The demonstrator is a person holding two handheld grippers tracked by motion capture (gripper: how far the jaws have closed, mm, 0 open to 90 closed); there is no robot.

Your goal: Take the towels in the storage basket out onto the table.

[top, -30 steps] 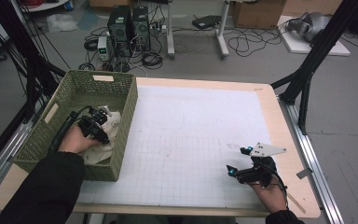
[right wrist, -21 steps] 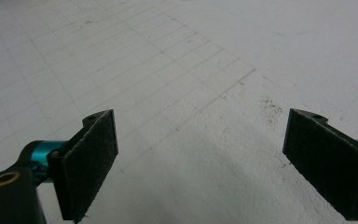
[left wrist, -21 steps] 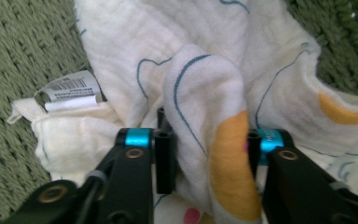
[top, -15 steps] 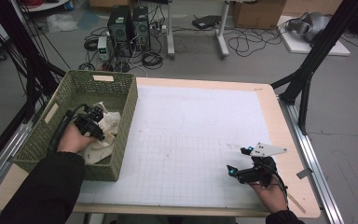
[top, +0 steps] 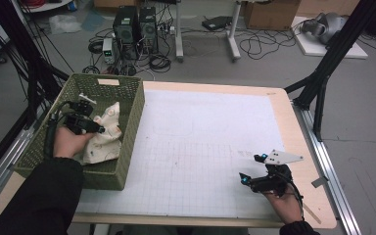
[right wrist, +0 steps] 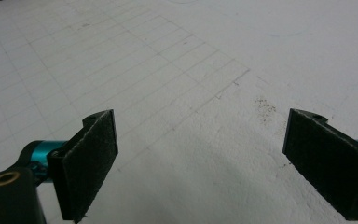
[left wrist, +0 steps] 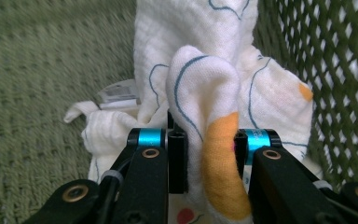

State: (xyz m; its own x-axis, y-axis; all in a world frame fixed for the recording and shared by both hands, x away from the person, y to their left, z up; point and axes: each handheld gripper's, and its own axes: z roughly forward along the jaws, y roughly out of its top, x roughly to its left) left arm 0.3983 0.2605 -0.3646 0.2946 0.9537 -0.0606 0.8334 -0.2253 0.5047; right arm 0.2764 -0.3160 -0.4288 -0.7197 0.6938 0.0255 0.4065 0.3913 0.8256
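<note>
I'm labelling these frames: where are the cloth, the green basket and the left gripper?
cloth (left wrist: 200, 84): left gripper view, raised fold.
green basket (top: 134, 110): high view, right wall.
left gripper (left wrist: 205, 154): left gripper view, between its fingers.

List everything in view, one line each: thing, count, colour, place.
basket: 1, green, left edge of the table
cloth: 1, white with orange and blue marks, in the basket, a fold of it pinched by the left gripper
table: 1, pale wood, under a white gridded sheet
computer towers: 2, black, on the floor beyond the table
cardboard box: 1, brown, on the floor at the back
left gripper: 1, black with blue trim, in the basket; its jaws have just been closing and now clamp the cloth
right gripper: 1, black with blue trim, jaws open, over the sheet at the near right
hands: 2, one on each gripper
</note>
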